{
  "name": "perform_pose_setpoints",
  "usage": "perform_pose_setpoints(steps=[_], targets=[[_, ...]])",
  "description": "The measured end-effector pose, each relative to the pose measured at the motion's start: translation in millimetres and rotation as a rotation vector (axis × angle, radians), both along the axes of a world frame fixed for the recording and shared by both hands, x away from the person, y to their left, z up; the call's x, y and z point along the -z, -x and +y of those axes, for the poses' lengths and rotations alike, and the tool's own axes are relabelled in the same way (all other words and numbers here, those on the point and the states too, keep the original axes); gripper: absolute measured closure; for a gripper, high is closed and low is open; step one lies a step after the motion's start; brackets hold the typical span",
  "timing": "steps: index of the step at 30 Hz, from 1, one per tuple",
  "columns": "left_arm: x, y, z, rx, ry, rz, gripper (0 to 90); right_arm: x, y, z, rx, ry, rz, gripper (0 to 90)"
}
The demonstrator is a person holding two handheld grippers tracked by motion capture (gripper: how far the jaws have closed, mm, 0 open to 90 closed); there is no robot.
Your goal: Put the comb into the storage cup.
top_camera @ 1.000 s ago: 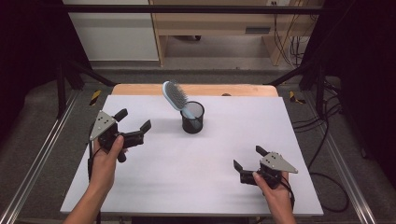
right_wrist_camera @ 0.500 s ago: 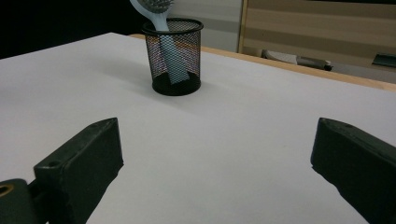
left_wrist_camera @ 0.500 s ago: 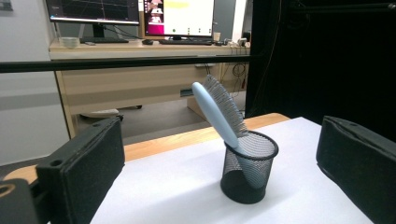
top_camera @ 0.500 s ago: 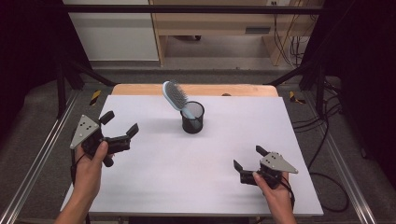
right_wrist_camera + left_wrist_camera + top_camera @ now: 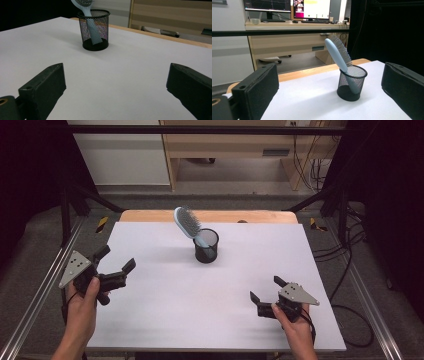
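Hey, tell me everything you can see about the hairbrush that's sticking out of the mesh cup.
The hairbrush looks like pale blue plastic, with an oval head of grey bristles. It stands handle down inside the black mesh cup, leaning against the rim, its head tilted up and out; in the high view it leans toward the table's far left. The handle shows through the mesh. It touches the cup alone; both grippers are well away.

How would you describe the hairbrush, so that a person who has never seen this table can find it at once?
Look at the white table and find the black mesh cup standing near the middle of its far half. The hairbrush stands in this cup, handle down, and leans toward the far left. It is pale blue with grey bristles, the one coloured thing on the table.
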State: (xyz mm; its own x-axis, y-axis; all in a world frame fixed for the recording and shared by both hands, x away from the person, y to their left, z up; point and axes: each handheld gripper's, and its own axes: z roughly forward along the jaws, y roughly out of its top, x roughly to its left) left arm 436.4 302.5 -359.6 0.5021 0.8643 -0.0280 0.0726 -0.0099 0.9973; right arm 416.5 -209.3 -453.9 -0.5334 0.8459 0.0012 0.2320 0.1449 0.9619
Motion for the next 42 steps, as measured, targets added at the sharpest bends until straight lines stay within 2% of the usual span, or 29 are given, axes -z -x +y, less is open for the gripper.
perform_pose_setpoints(steps=[4,7,16,31,42], targets=[[2.9,3.6,4.9,-0.003,0.010,-0.011,1.0,0.4,0.5,0.9,-0.003,0.007,-0.002,2.7],[5.8,6.8,7.4,0.000,0.000,-0.027,1.0,0.3,0.9,0.0,-0.004,0.008,-0.007,2.7],[14.6,14.6,12.4,0.000,-0.010,-0.030,1.0,0.4,1.1,-1.9,0.000,0.011,-0.014,2.7],[37.7,24.6,29.4,-0.037,0.018,-0.017,1.2,1.4,1.1,-2.4,-0.002,0.012,-0.024,2.7],[57.1,33.2,30.9,-0.046,0.025,-0.010,1.2,1.8,1.1,-2.6,-0.005,0.016,-0.028,2.7]])
